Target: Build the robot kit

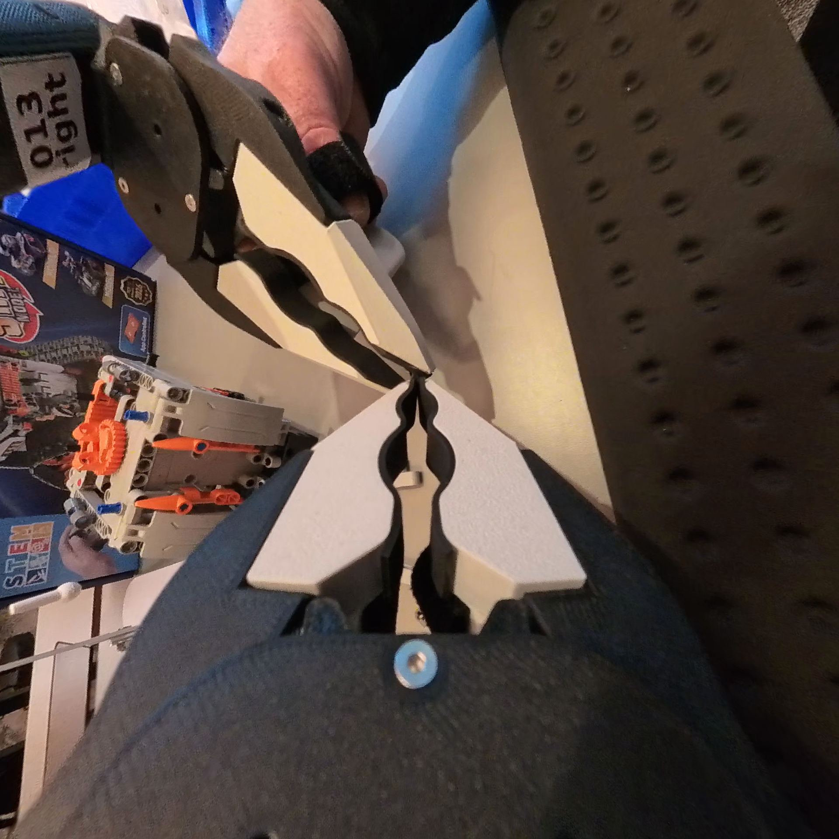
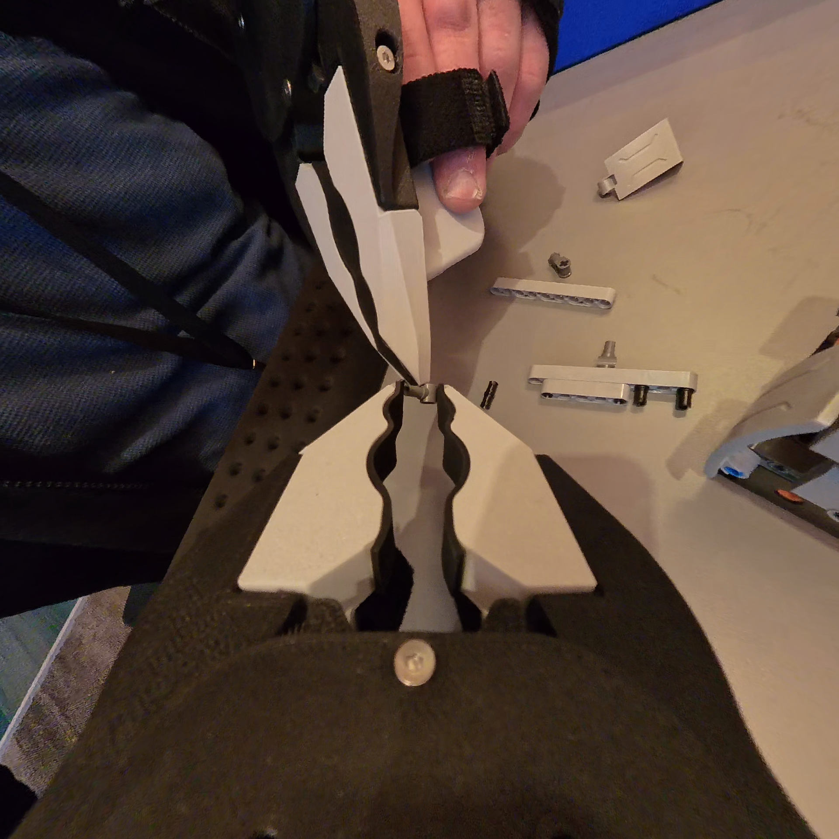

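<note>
In the right wrist view my right gripper (image 2: 420,392) is shut on a small grey connector pin (image 2: 426,394), held crosswise between its fingertips above the grey table (image 2: 635,590). My left gripper (image 2: 411,379) comes down from above, shut, with its tips at the pin's left end. In the left wrist view my left gripper (image 1: 417,383) shows its pads closed together. The right gripper (image 1: 422,368) reaches in from the upper left and meets it tip to tip. The pin is hidden in that view.
On the table lie a grey beam (image 2: 551,293), a beam assembly with black pins (image 2: 613,381), a loose black pin (image 2: 489,394), a grey panel (image 2: 642,159) and a part-built model (image 2: 772,445). The left wrist view shows an orange-and-grey model (image 1: 172,454), a printed box (image 1: 45,363) and a black perforated chair (image 1: 681,272). Left and right tips are no more than a few centimetres apart.
</note>
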Available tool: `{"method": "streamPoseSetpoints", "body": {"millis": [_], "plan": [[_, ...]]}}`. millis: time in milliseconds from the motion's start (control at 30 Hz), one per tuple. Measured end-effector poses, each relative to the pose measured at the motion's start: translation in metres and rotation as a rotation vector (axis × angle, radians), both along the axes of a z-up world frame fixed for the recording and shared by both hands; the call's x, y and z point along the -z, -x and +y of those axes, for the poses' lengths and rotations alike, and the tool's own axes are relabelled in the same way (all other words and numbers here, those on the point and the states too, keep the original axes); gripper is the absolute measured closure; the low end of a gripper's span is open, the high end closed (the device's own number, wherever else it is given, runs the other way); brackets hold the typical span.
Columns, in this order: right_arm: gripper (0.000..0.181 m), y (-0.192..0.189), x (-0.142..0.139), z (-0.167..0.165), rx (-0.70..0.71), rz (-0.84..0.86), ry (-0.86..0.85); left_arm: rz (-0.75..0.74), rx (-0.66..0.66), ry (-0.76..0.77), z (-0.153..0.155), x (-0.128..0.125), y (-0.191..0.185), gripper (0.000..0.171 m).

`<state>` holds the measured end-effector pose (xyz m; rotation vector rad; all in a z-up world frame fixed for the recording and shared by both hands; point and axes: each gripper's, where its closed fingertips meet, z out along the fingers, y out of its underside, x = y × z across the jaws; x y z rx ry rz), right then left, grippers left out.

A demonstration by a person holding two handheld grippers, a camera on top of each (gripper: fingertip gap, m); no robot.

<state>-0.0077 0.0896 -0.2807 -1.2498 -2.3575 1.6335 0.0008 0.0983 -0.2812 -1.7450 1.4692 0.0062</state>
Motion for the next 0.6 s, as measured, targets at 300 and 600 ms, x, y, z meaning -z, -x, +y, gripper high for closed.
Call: {"method": "streamPoseSetpoints", "body": {"millis": [300, 600], "plan": [[0.170, -0.009, 0.000, -0.010, -0.071, -0.018, 0.039, -0.027, 0.041, 0.000, -0.006, -0.005, -0.008, 0.167], [0.170, -0.012, -0.003, -0.013, -0.093, -0.020, 0.073, -0.031, 0.056, 0.026, -0.010, -0.004, -0.011, 0.162]]}}
